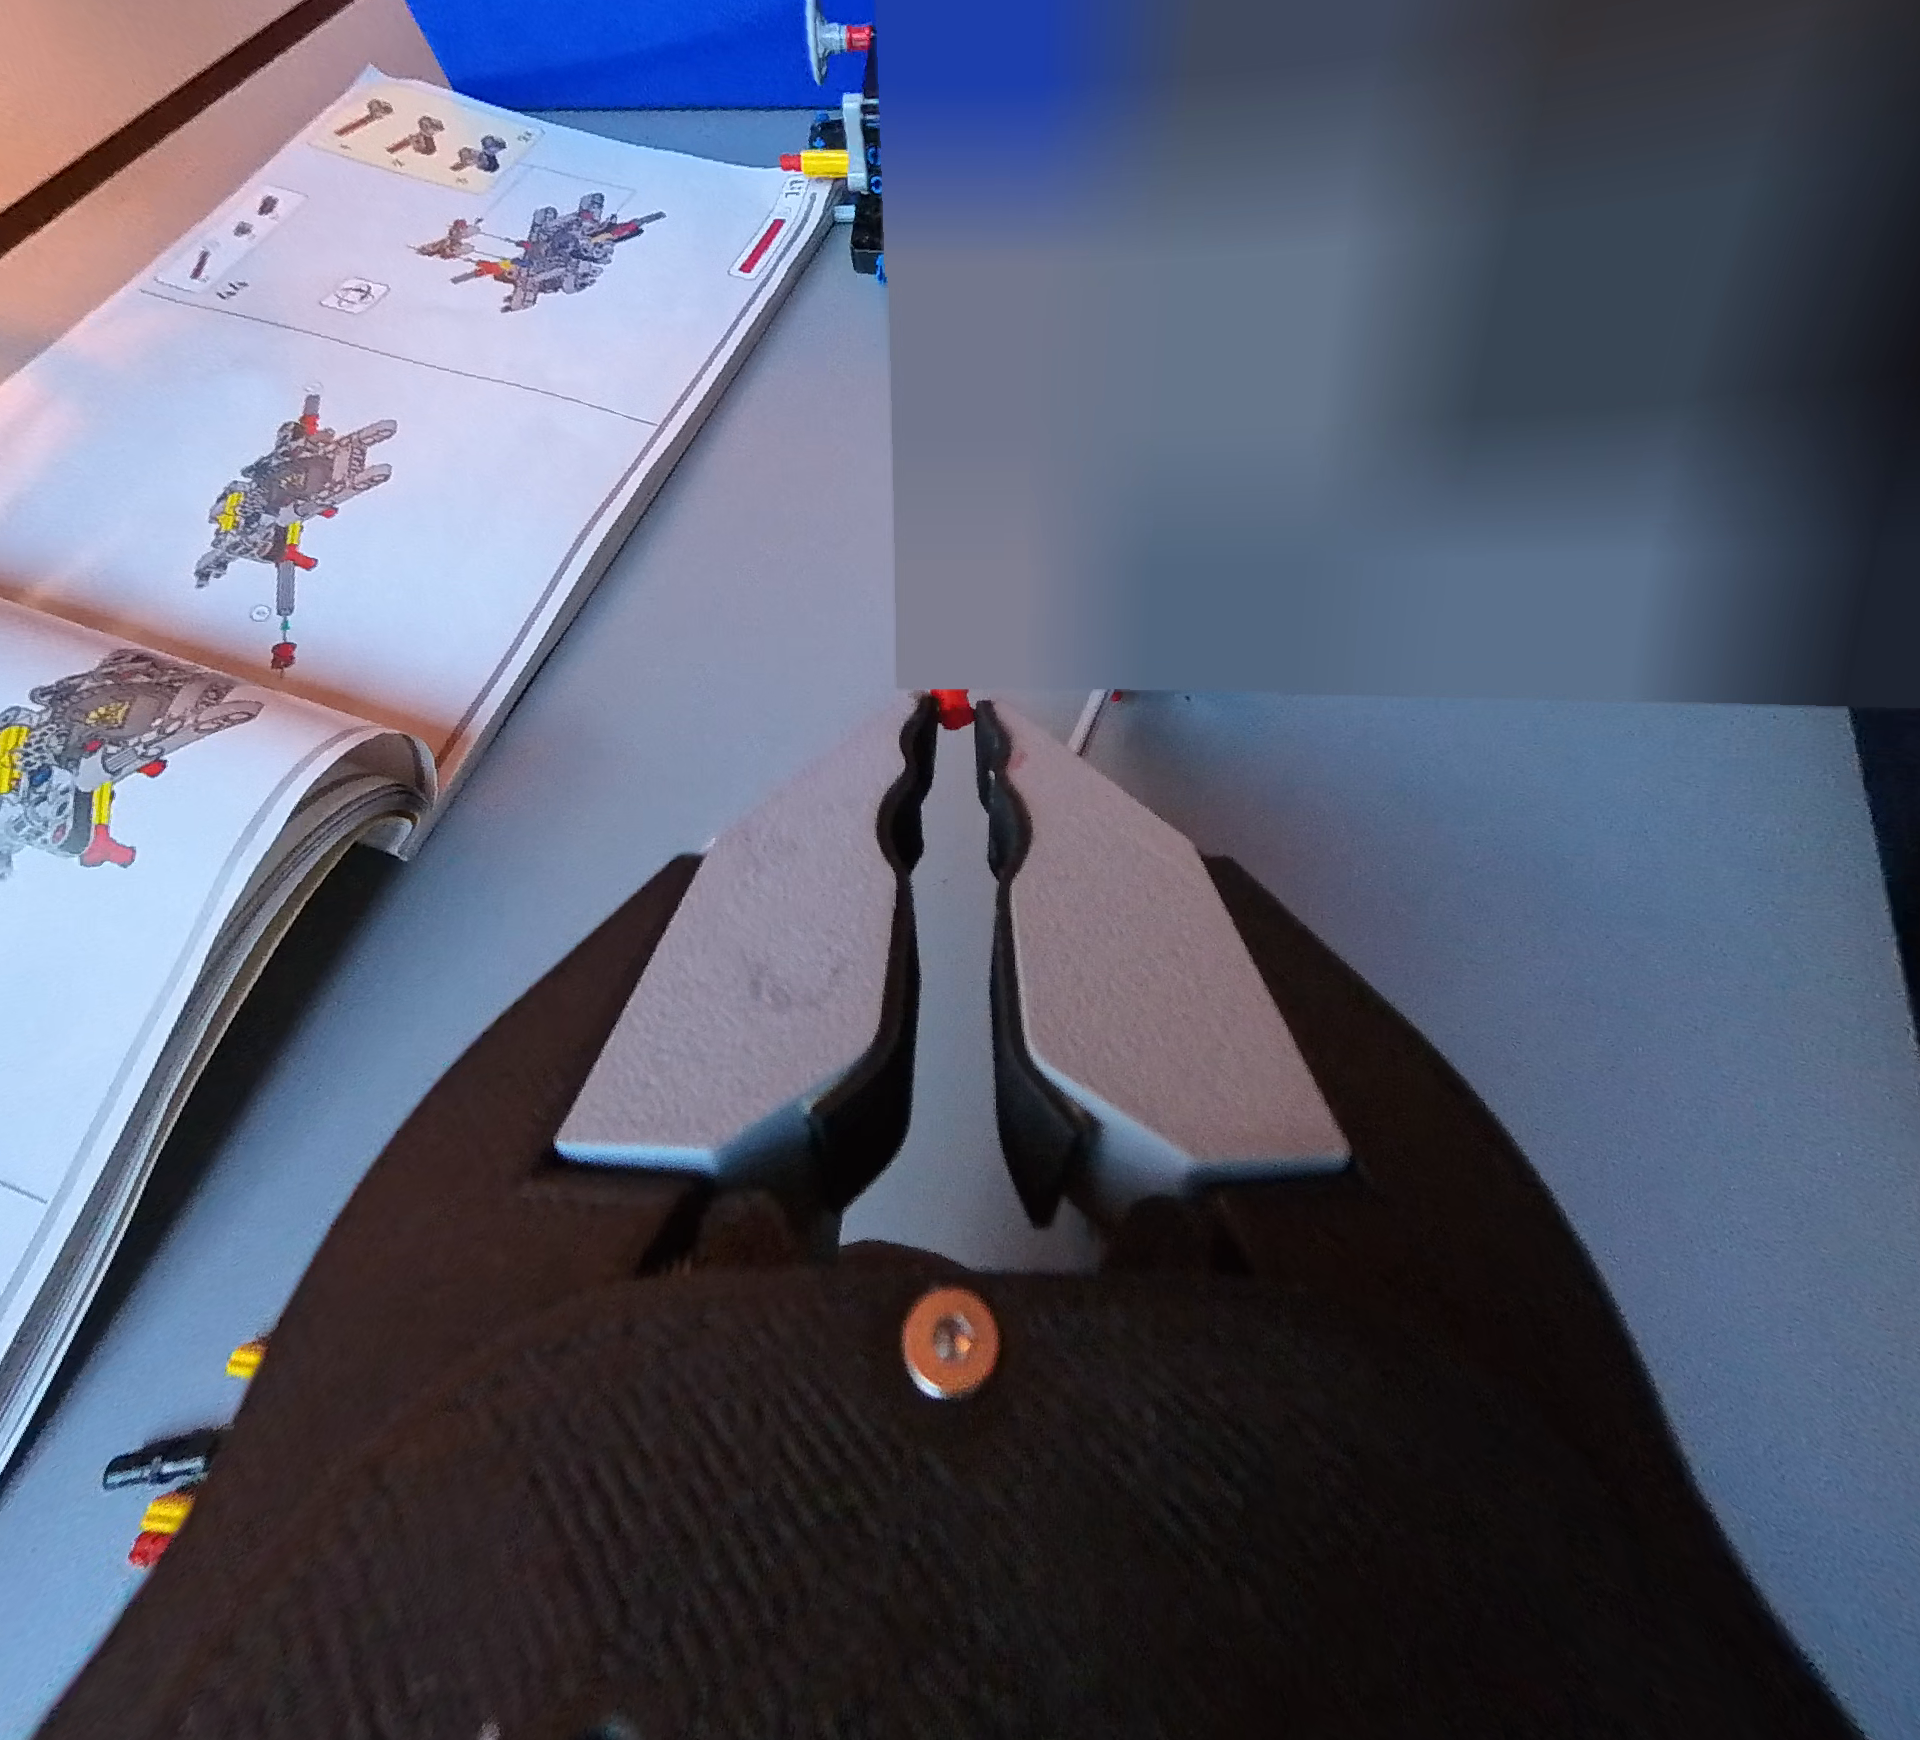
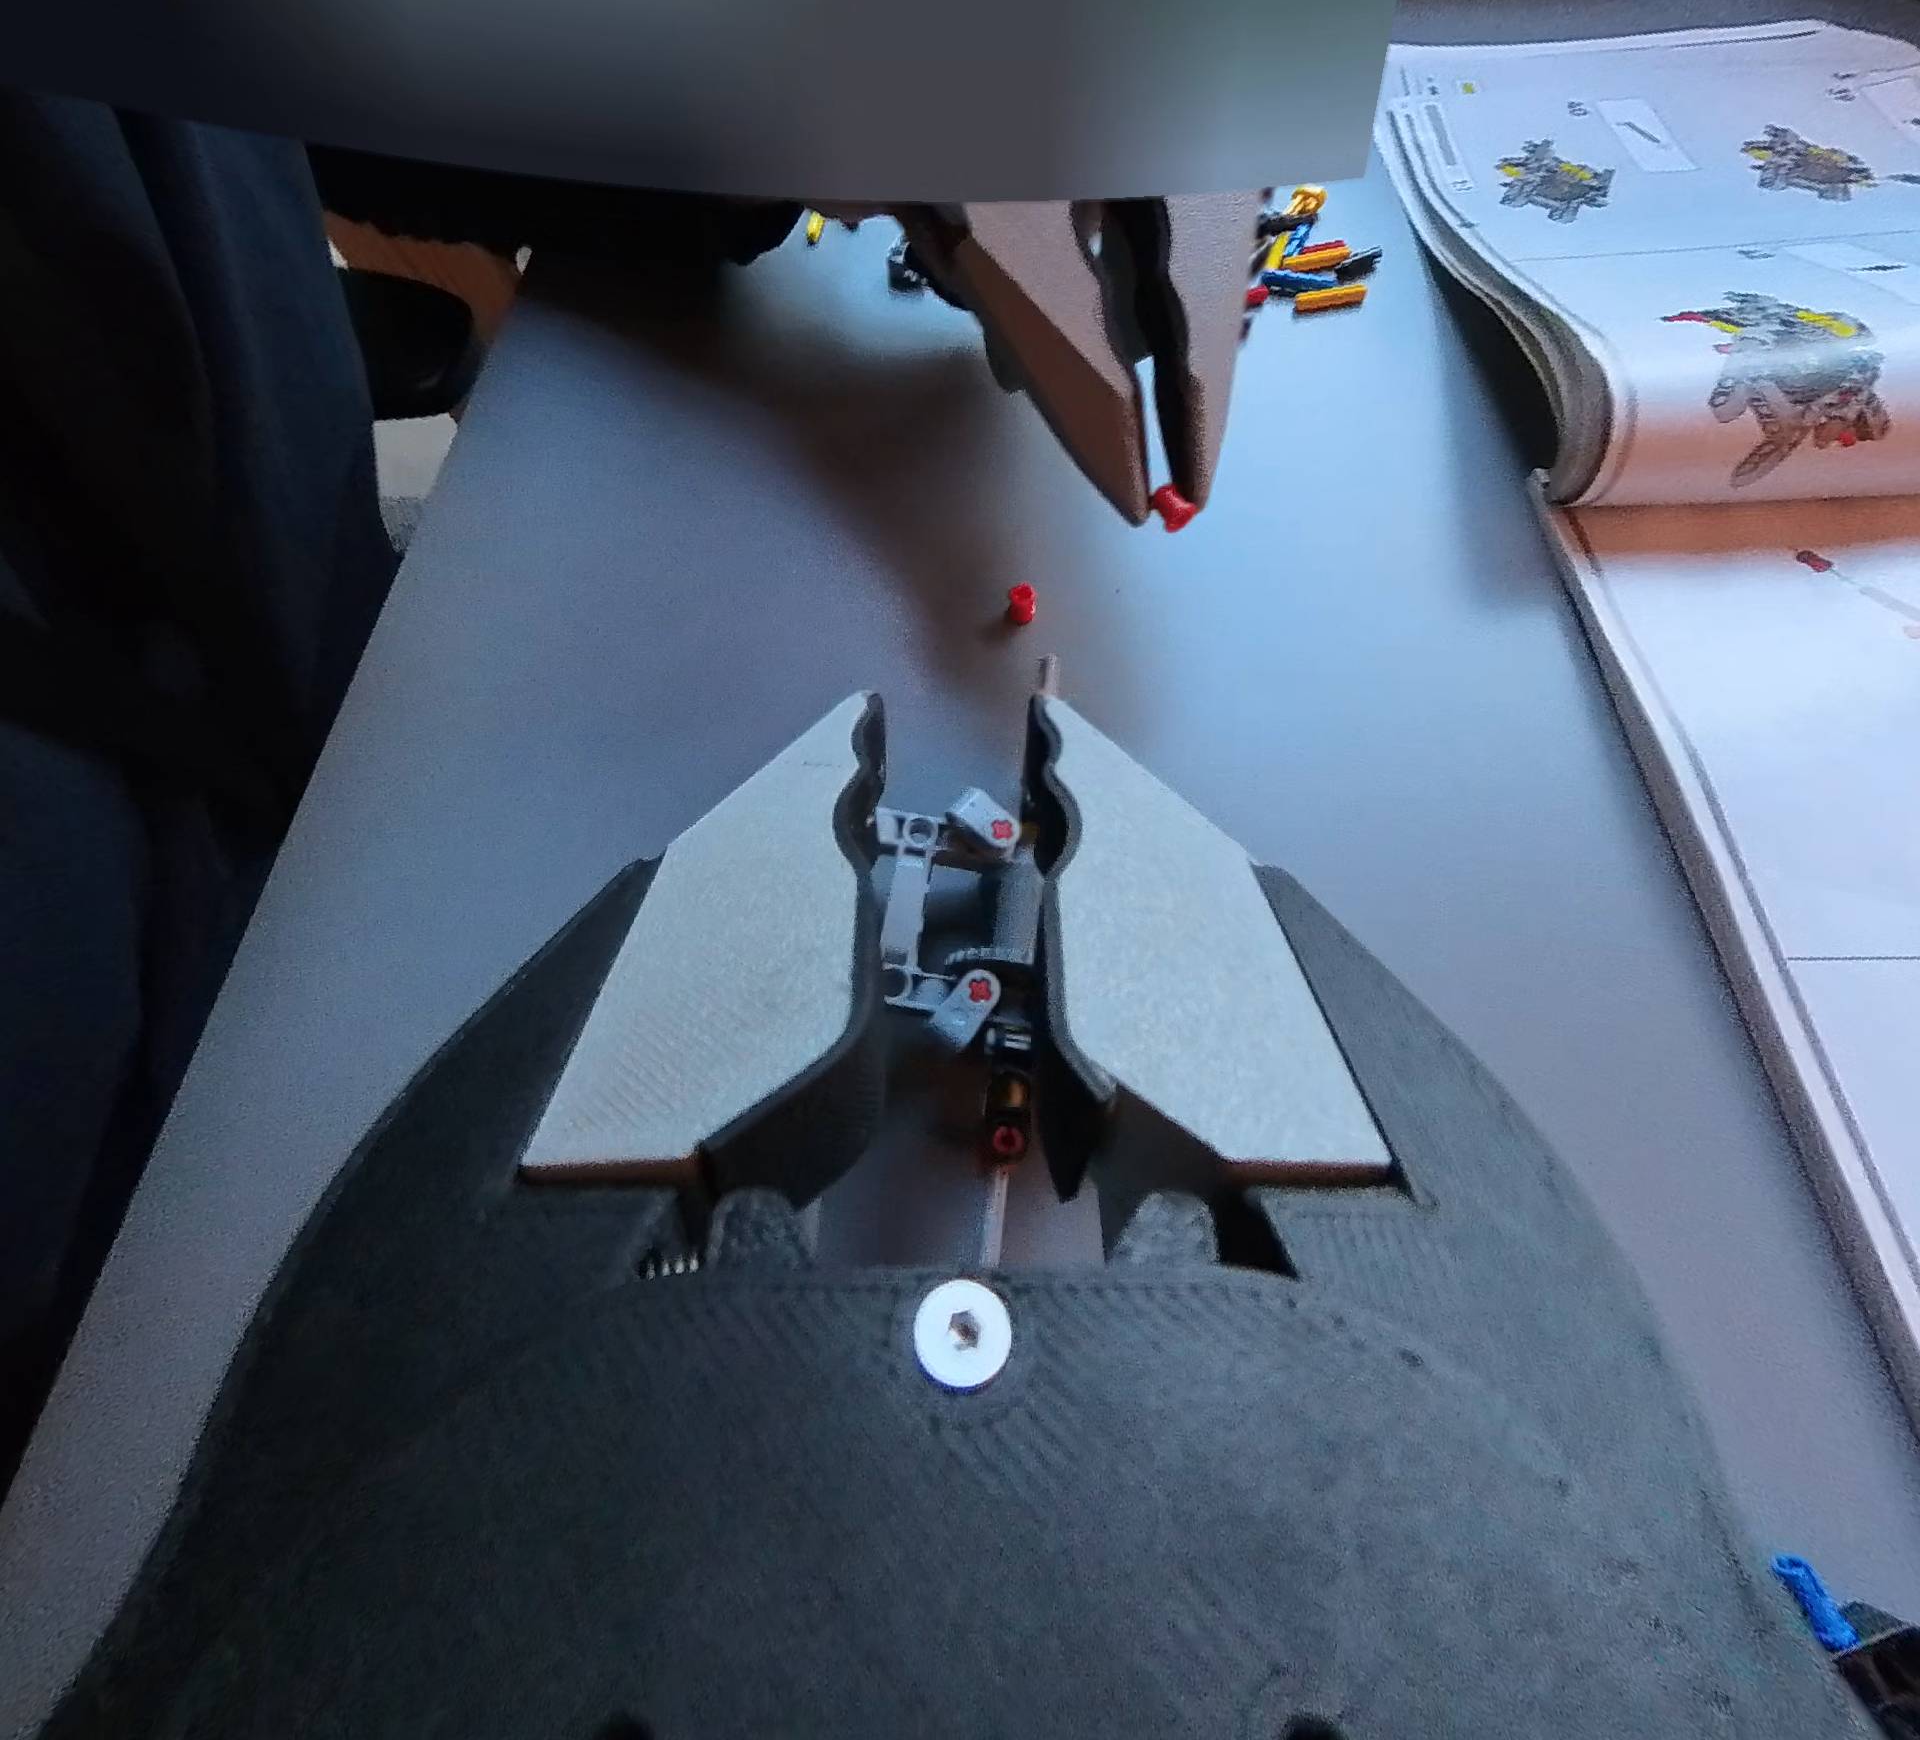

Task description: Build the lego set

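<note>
- On the grey table [image 2: 665,485], we hold a two-finger tool in each hand, and the two face each other.
- Our left gripper [image 2: 1172,508] is clenched on a small red bush [image 2: 1172,506], pinched at the very fingertips and held clear of the table; in its own view the red piece only just shows at the tips [image 1: 948,711].
- Our right gripper [image 2: 956,724] grips a grey brick assembly [image 2: 940,911] deep between its fingers, with a thin axle [image 2: 1047,667] poking out past the right fingertip.
- A second red bush [image 2: 1021,603] lies loose on the table between the two grippers, just ahead of the axle's end.
- An open instruction booklet [image 1: 343,402] lies beside us, and a scatter of coloured pins [image 2: 1311,262] sits behind the left gripper.
- We judge the held bush and the axle end are near but apart and not lined up.
- Such a small bore on such a thin axle leaves little room for tilt.
</note>
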